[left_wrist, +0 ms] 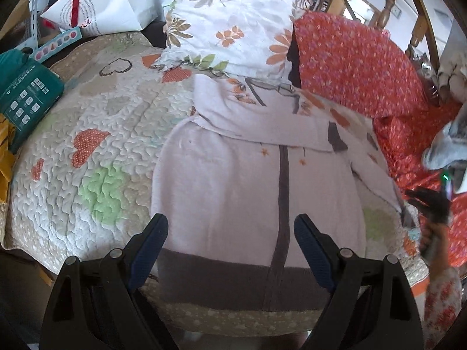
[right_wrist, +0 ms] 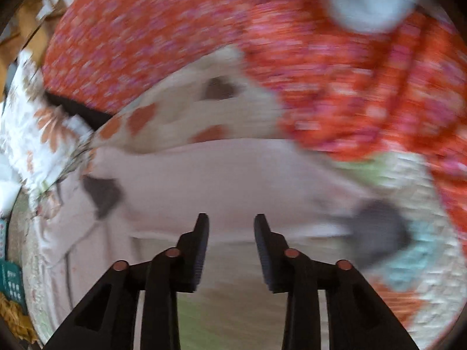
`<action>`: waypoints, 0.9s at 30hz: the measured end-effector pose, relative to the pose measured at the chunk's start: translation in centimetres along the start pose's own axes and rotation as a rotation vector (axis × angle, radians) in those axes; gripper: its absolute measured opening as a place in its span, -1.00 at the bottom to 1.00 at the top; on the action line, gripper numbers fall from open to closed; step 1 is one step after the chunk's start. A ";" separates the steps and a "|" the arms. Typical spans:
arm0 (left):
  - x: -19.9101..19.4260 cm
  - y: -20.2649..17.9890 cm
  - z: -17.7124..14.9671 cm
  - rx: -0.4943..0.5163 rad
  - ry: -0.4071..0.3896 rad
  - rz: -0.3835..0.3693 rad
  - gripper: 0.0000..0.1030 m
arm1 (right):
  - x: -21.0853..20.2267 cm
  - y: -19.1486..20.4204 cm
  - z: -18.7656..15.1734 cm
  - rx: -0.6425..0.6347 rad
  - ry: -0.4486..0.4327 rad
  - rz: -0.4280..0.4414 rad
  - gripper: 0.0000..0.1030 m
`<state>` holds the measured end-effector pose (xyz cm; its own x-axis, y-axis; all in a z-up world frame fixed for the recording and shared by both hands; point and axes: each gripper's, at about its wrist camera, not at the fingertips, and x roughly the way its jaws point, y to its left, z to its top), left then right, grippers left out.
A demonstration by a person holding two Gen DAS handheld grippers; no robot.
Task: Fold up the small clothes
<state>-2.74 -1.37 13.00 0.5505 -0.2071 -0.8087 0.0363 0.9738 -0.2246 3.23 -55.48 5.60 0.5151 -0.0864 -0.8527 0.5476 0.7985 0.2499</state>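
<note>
Pink sweater point(left_wrist: 233, 192) spread flat on quilt point(left_wrist: 96, 134), sleeve folded across its chest, left gripper point(left_wrist: 230, 233) wide open above hem, right gripper point(right_wrist: 231, 221) open, empty, blurred view.

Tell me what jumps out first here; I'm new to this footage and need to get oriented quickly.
A pale pink garment with a dark stripe and hem lies spread on the quilted bedspread, right ahead of the open left claw. Behind it, a bright red floral cloth fills the right, beside a leaf-print pillow. The right view is motion-blurred; the right claw is open over the same garment.
</note>
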 end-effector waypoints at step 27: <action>-0.5 -1.3 -3.0 0.015 0.084 0.068 0.69 | 0.6 -6.8 -3.7 -0.213 -0.051 -0.243 -0.89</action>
<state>-5.62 -2.82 12.07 0.4802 -0.1466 -0.8648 0.0141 0.9871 -0.1595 -2.62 -58.78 1.75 0.4213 -0.3153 -0.8504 0.5112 0.8570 -0.0644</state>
